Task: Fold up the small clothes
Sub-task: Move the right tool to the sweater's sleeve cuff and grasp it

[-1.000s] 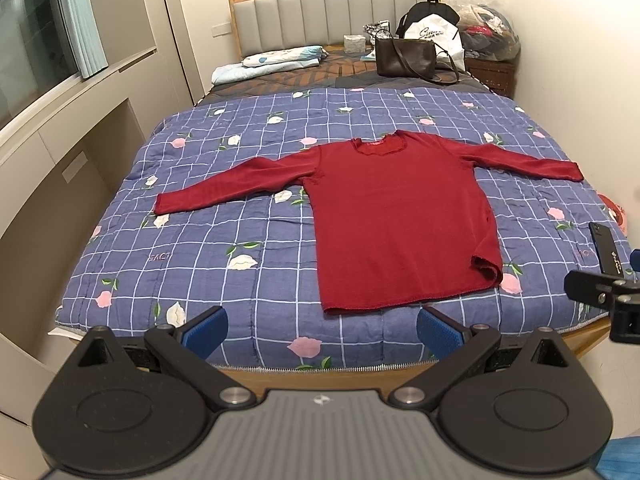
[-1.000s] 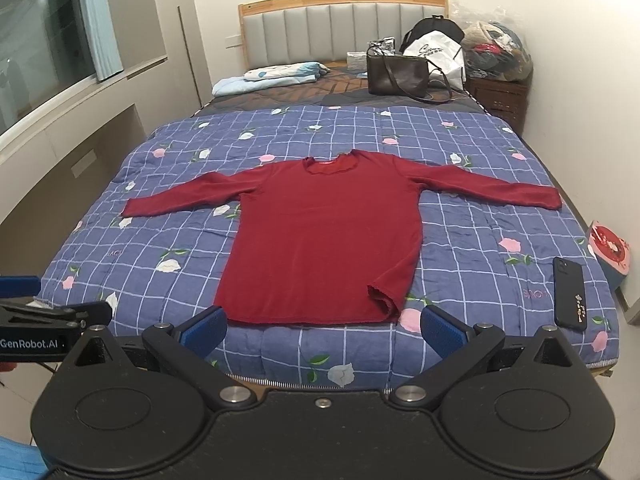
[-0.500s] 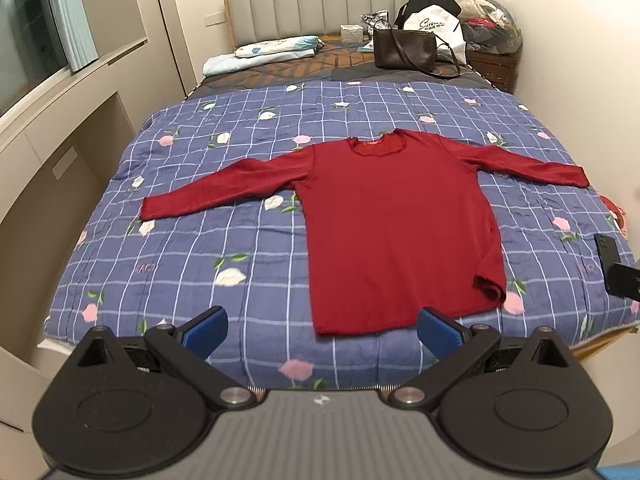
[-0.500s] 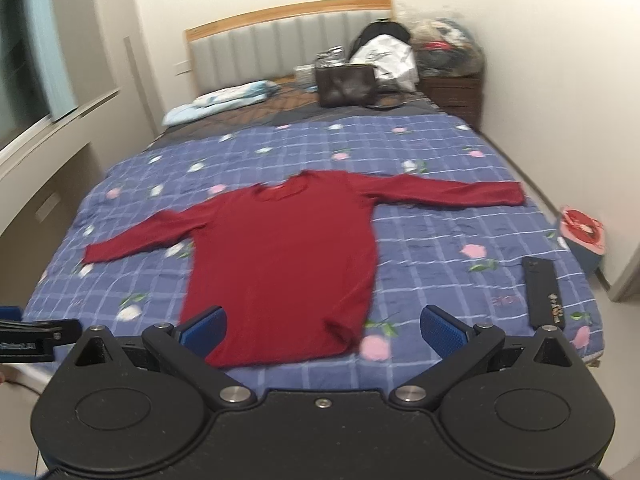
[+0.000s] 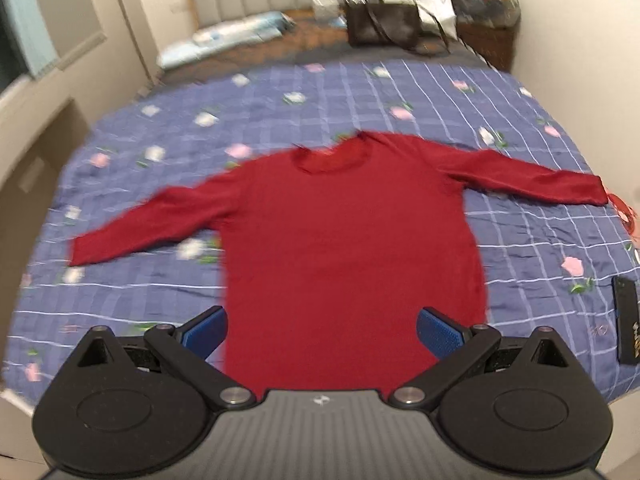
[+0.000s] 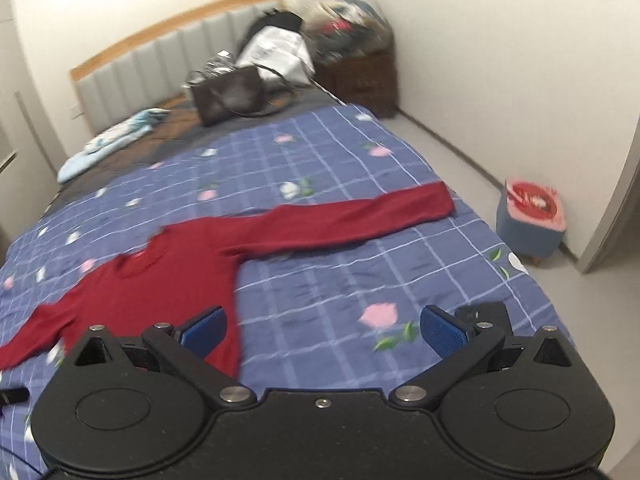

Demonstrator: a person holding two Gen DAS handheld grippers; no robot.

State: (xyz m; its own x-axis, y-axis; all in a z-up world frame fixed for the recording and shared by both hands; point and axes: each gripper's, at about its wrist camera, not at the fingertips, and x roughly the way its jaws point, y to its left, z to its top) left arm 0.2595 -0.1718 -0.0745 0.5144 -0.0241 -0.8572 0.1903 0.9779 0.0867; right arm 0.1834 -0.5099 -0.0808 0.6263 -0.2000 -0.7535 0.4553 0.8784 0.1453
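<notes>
A dark red long-sleeved sweater (image 5: 344, 240) lies flat, front up, on the blue flowered quilt (image 5: 360, 100), both sleeves spread wide. My left gripper (image 5: 322, 334) hovers open over the sweater's lower body, its blue pads (image 5: 204, 334) apart and empty. In the right wrist view the sweater (image 6: 160, 280) lies to the left, its right sleeve (image 6: 360, 216) stretching toward the bed's right edge. My right gripper (image 6: 323, 330) is open above the bare quilt (image 6: 340, 280) beside the sweater's right side, holding nothing.
A black phone (image 5: 627, 326) lies near the quilt's right edge. A brown handbag (image 6: 230, 94), other bags and a pale blue pillow (image 6: 108, 148) sit by the headboard. A small stool (image 6: 530, 220) stands on the floor right of the bed, near the wall.
Both grippers have moved forward over the bed. The left one now sits above the sweater's hem; the right one swung rightward toward the right sleeve side. Both stayed open.
</notes>
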